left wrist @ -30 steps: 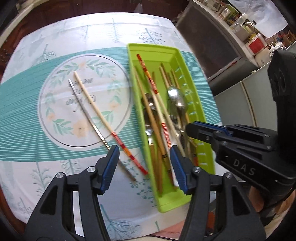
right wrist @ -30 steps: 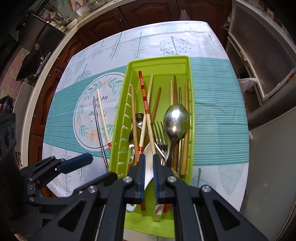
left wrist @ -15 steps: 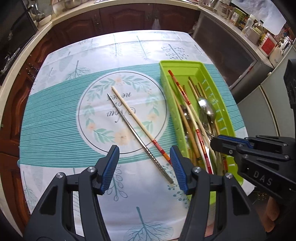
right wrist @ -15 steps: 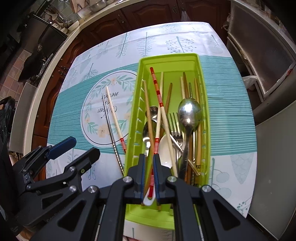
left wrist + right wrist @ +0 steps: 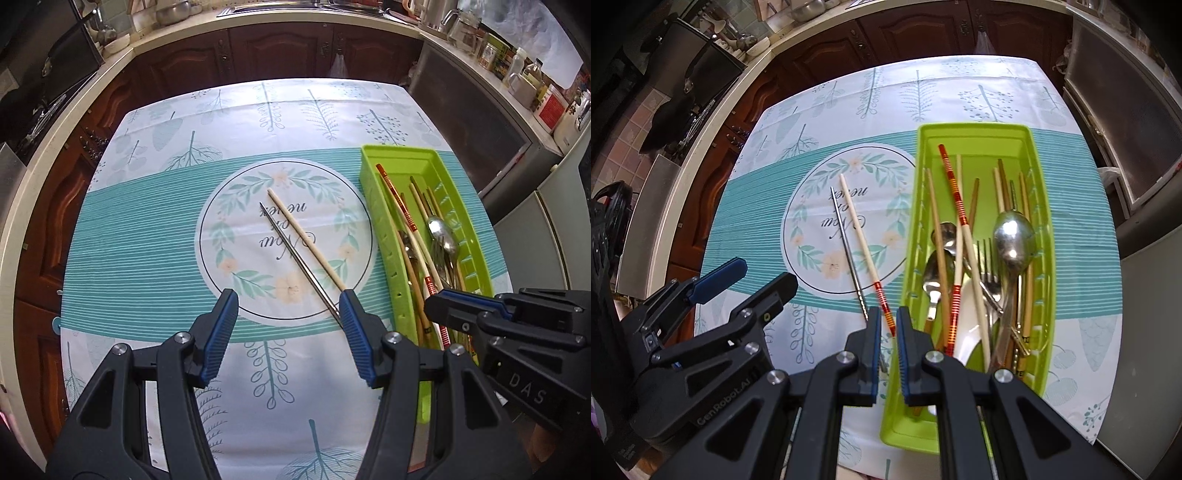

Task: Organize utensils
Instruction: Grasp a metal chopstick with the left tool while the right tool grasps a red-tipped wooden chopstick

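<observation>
The cream chopstick (image 5: 305, 238) and steel chopstick (image 5: 295, 258) lay side by side on the printed tablecloth (image 5: 147, 258), just ahead of your spread left gripper (image 5: 289, 334), beside the green plastic tray (image 5: 1039, 295) of cutlery, your right gripper (image 5: 887, 341) nearly closed, empty.

A home kitchen: dark wooden cabinets (image 5: 280, 48), a countertop (image 5: 491, 74) crowded with jars, and a tablecloth-covered table (image 5: 147, 258).
</observation>
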A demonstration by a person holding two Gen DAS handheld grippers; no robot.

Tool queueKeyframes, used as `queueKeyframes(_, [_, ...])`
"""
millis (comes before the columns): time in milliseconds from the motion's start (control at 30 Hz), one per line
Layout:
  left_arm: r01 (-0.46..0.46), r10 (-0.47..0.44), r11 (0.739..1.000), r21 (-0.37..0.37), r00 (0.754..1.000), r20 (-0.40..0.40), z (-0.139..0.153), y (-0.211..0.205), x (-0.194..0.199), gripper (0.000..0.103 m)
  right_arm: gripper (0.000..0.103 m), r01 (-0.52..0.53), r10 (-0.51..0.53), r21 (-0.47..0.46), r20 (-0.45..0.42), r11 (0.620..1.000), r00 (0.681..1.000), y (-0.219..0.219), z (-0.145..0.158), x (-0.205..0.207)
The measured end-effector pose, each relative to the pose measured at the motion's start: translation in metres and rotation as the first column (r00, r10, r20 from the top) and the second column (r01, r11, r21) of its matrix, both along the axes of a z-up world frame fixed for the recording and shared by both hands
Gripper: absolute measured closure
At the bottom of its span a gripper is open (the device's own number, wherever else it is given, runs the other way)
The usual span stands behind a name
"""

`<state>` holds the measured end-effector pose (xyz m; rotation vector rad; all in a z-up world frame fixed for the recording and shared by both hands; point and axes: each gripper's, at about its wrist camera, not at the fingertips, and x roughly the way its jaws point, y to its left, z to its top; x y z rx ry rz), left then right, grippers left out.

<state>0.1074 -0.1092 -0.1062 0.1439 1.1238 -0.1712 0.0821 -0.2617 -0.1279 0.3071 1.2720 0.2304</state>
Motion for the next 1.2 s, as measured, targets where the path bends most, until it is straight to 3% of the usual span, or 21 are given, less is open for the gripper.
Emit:
queueKeyframes(367, [-0.008,0.008,1.0,-0.003,0.999,-0.032,-0.008,0.038,0.021,0.045,0.094,-0.021,0.021,0.014,-0.024,1.0,0.999,0.028,-0.001,0.027])
queueKeyframes(500, [-0.034,0.034,0.999,-0.008,0.997,-0.069,-0.02,0.053,0.032,0.045,0.075,-0.015,0.016,0.013,-0.032,1.0,0.999,0.035,-0.004,0.041])
queueKeyframes(533, [-0.044,0.043,0.999,-0.015,0.996,-0.08,-0.023,0.056,0.035,0.045,0.075,-0.016,0.017,0.008,-0.033,1.0,0.999,0.037,-0.005,0.046])
queueKeyframes(633, [-0.076,0.069,0.996,-0.056,0.991,-0.118,-0.032,0.068,0.043,0.045,0.075,-0.03,0.03,0.0,-0.048,1.0,0.998,0.046,-0.012,0.061])
queueKeyframes(833, [-0.12,0.103,0.988,-0.102,0.981,-0.162,-0.042,0.082,0.051,0.045,0.075,-0.123,0.113,-0.105,-0.093,0.987,0.989,0.068,-0.036,0.087])
queueKeyframes(1200, [-0.146,0.107,0.977,-0.157,0.967,-0.232,-0.057,0.084,0.051,0.045,0.088,-0.3,0.246,-0.274,-0.214,0.914,0.945,0.094,-0.069,0.09])
